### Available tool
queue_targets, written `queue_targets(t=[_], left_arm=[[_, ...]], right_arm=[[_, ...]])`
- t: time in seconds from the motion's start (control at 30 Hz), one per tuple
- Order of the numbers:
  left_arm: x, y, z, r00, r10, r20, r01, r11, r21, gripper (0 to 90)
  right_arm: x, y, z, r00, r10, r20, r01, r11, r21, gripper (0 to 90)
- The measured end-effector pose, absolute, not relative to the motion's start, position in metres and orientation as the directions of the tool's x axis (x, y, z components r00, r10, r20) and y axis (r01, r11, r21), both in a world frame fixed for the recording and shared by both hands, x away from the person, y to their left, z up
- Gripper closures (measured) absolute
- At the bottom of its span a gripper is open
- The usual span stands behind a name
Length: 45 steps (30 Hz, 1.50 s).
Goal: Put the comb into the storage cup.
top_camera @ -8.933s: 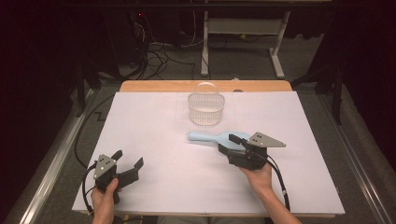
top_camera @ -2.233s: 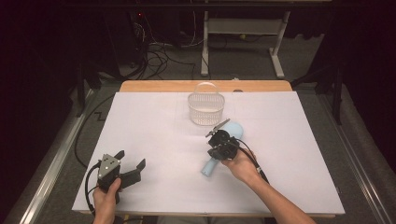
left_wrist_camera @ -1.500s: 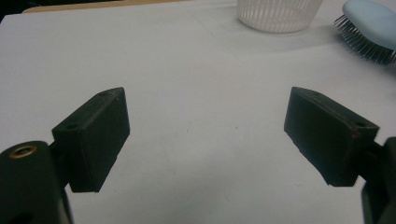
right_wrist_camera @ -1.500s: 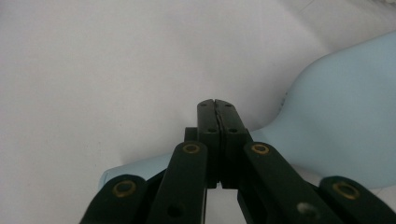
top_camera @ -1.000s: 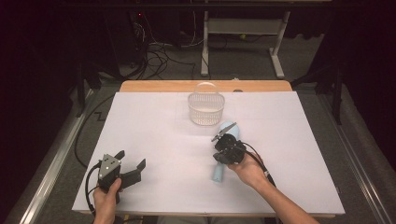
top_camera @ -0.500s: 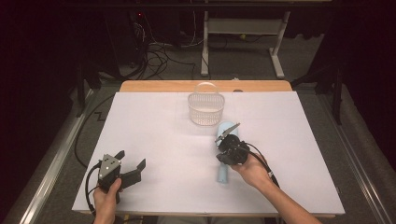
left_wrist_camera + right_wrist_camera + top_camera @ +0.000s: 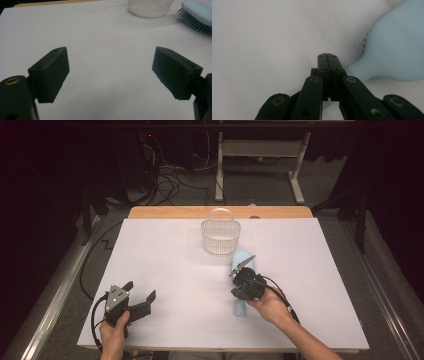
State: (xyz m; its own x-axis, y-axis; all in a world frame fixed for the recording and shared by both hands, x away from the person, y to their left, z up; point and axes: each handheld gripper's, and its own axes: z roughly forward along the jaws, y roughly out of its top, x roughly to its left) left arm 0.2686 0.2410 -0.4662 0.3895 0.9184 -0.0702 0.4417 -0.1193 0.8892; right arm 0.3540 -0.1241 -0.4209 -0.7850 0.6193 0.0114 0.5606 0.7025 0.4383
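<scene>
Right gripper (image 7: pixel 328 56) jaws pressed flat together with nothing between, lying over the handle of the blue hairbrush (image 7: pixel 242 265); contact probably a nudge, the view there is poor. Brush lies on the white table (image 7: pixel 160 270), head just beside the basket (image 7: pixel 221 236). Step: swinging it round; earlier it lay crosswise. Next calls for a regrip. Left gripper (image 7: pixel 110 72) gapes empty

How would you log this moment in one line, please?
right tongs: shut beside hairbrush | left tongs: open, idle | basket: upright
</scene>
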Motion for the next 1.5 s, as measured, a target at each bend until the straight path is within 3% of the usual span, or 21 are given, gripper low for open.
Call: queue_targets(t=[1.5], left_arm=[[0.266,0.239,-0.466,0.385,0.921,-0.064,0.438,-0.121,0.891,15.0]], right_arm=[[0.352,-0.167,-0.416,-0.735,0.676,-0.048,0.597,0.679,0.428,90.0]])
